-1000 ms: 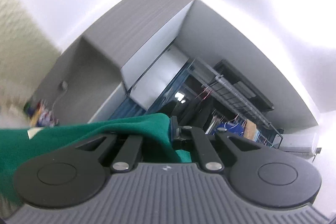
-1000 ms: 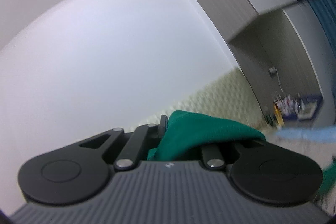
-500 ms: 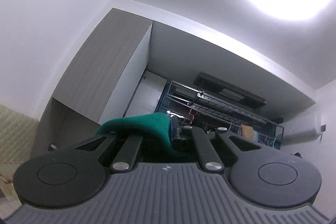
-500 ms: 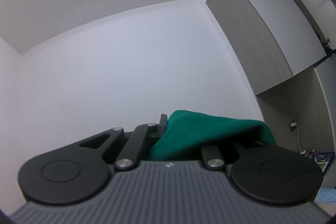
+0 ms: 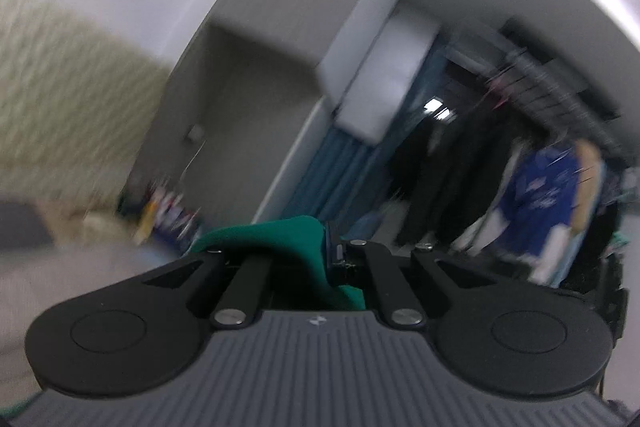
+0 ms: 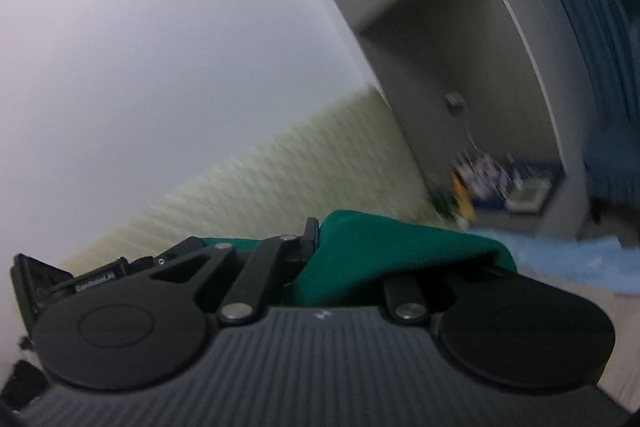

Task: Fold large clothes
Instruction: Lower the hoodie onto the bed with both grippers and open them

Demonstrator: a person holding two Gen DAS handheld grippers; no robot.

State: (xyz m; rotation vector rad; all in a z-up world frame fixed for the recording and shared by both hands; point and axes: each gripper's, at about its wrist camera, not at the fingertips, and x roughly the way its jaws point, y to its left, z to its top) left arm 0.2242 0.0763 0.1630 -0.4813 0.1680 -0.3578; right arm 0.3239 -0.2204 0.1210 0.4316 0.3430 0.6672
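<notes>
Mid-fold, carrying dark green knit garment (image 5: 276, 239) pinched in closed left hand-held gripper (image 5: 326, 247) and closed right hand-held gripper (image 6: 316, 239), both level; next likely lowering edge flat, aligned.

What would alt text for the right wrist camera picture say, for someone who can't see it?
A hand-held black right gripper is shut on a fold of green cloth that drapes over its right side. Behind, blurred, are a white wall, a pale textured panel, a grey cabinet and light blue fabric.
</notes>
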